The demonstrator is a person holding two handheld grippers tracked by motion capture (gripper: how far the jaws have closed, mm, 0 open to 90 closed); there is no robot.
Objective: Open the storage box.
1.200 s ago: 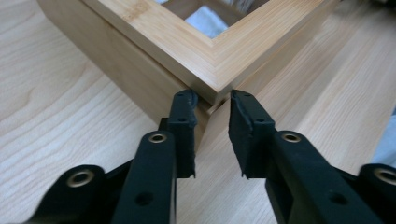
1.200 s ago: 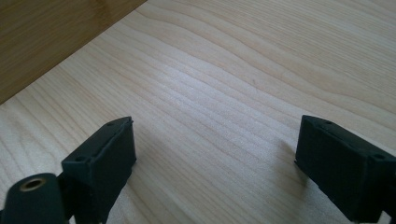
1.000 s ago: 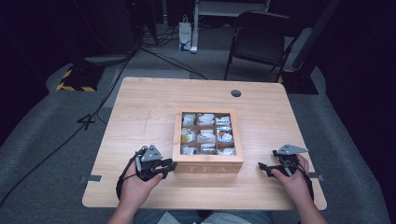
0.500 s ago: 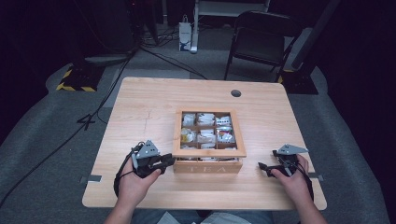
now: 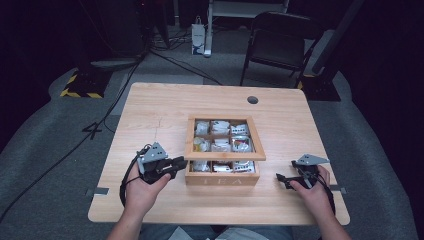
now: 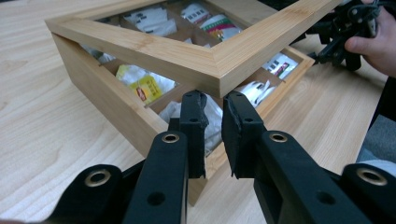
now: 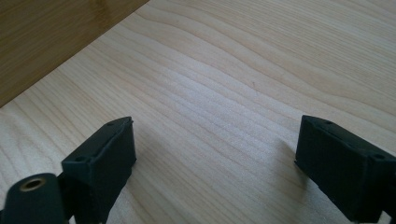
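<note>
A wooden tea box [image 5: 222, 178] marked TEA stands at the front middle of the table [image 5: 150, 115]. Its windowed lid [image 5: 225, 156] is tilted up at the front, and tea bags [image 5: 220, 145] lie in the compartments below. My left gripper [image 5: 179, 164] sits at the box's front left corner. In the left gripper view its jaws stand almost together [image 6: 215, 105], their tips just under the raised lid [image 6: 187, 51], with nothing between them. My right gripper [image 5: 280, 179] rests low over the bare table right of the box, wide open [image 7: 215, 140].
A round cable hole [image 5: 252, 100] lies in the table's far side. A folding chair [image 5: 280, 45] and a white bag [image 5: 198, 37] stand on the floor behind. The box's side wall [image 7: 46, 37] is close on the right gripper's left. Cables run across the floor at left.
The left gripper has worked at the box's front left corner and the lid's front edge has risen off the box. The right gripper has stayed where it was.
</note>
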